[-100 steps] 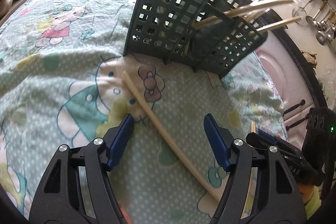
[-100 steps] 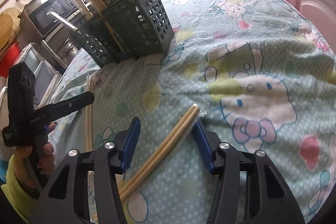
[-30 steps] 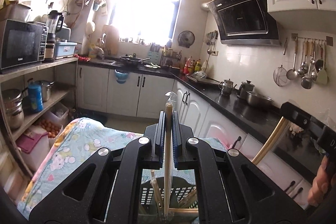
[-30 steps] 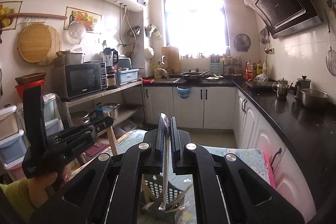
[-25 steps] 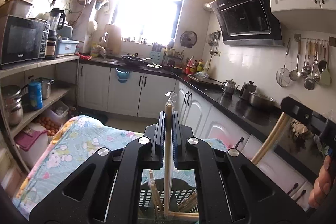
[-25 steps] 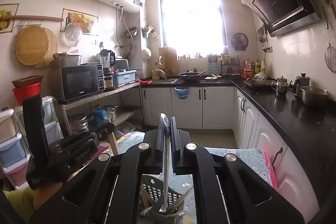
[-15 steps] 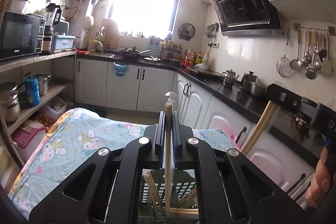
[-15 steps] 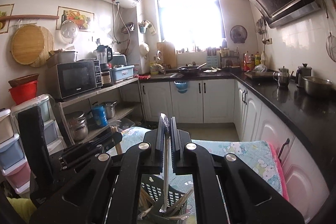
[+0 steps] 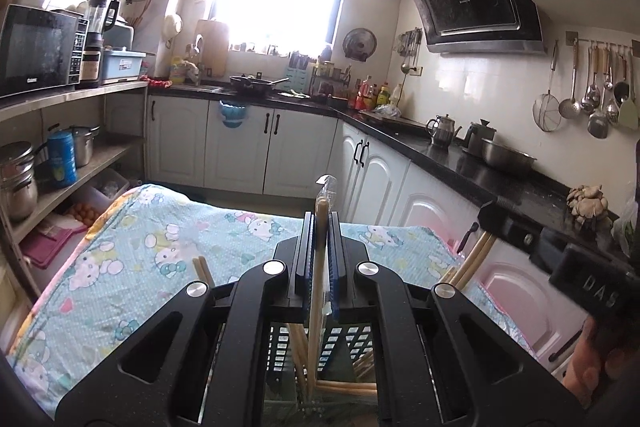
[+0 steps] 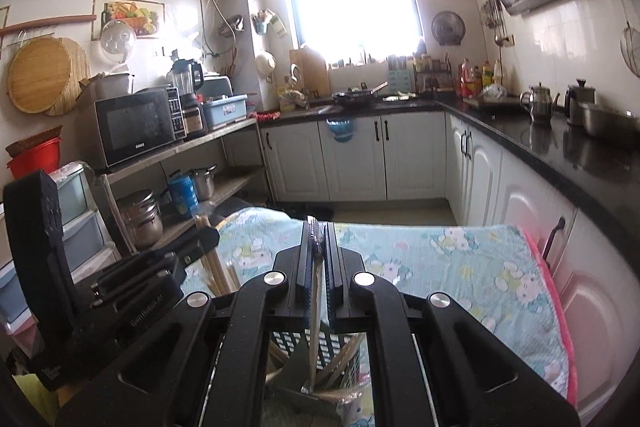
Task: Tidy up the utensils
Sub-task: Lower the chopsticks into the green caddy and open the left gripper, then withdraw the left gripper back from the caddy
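In the left wrist view my left gripper (image 9: 319,227) is shut on a plastic-wrapped wooden chopstick pair (image 9: 321,211) that stands upright. Its lower end reaches into the dark perforated utensil basket (image 9: 340,345) right below, where several other chopsticks lean. In the right wrist view my right gripper (image 10: 318,235) is shut on another wrapped chopstick pair (image 10: 314,339), which also hangs down into the basket (image 10: 294,343). Each view shows the other gripper off to the side: the right one (image 9: 560,259) with its chopsticks (image 9: 476,255), the left one (image 10: 120,287).
The basket stands on a table with a light-blue cartoon cloth (image 9: 132,259). A black counter (image 9: 480,179) with kettles and a bowl runs along the right. A shelf with a microwave (image 10: 136,125) and pots is on the left. White cabinets (image 10: 352,159) stand behind.
Both grippers have come down toward the basket, still shut on their chopsticks. More of the tablecloth shows now, and the chopstick ends sit lower in the basket.
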`<state>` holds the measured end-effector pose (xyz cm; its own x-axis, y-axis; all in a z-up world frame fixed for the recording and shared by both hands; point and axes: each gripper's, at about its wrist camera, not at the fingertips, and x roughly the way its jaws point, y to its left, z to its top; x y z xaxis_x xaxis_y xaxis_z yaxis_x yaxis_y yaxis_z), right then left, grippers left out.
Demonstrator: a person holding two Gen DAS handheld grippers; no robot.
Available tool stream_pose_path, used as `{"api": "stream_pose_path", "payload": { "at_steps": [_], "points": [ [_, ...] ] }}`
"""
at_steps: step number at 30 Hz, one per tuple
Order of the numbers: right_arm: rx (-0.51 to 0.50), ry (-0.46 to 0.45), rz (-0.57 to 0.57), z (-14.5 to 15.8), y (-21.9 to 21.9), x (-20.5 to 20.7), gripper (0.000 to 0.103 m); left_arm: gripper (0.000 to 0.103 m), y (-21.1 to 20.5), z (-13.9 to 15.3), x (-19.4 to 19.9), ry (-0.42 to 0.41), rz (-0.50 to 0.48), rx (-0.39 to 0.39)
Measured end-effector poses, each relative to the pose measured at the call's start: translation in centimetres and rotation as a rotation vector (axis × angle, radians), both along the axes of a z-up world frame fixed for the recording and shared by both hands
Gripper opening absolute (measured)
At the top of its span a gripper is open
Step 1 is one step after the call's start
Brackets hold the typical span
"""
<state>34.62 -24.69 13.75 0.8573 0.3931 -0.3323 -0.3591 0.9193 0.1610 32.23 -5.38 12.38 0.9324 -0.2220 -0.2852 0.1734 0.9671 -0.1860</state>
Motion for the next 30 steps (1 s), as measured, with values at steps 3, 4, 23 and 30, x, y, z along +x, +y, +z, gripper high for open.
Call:
{"api": "stream_pose_path", "payload": {
  "at_steps": [3,4,23,30],
  "points": [
    [-0.01,0.03,0.003,-1.1,0.2,0.0,0.006,0.002,-0.1,-0.6,0.0,0.005,-0.001,0.014],
    [-0.012,0.039,0.005,-1.3,0.3,0.1,0.006,0.002,-0.1,-0.8,0.1,0.008,0.001,0.017],
    [-0.018,0.127,0.01,-2.6,-1.0,-1.5,0.008,0.012,0.4,-1.9,-1.1,0.045,-0.001,0.032],
    [-0.016,0.128,0.001,-2.0,-2.0,-2.6,0.024,0.03,0.1,-1.8,-2.1,0.069,-0.024,0.054]
  ]
}}
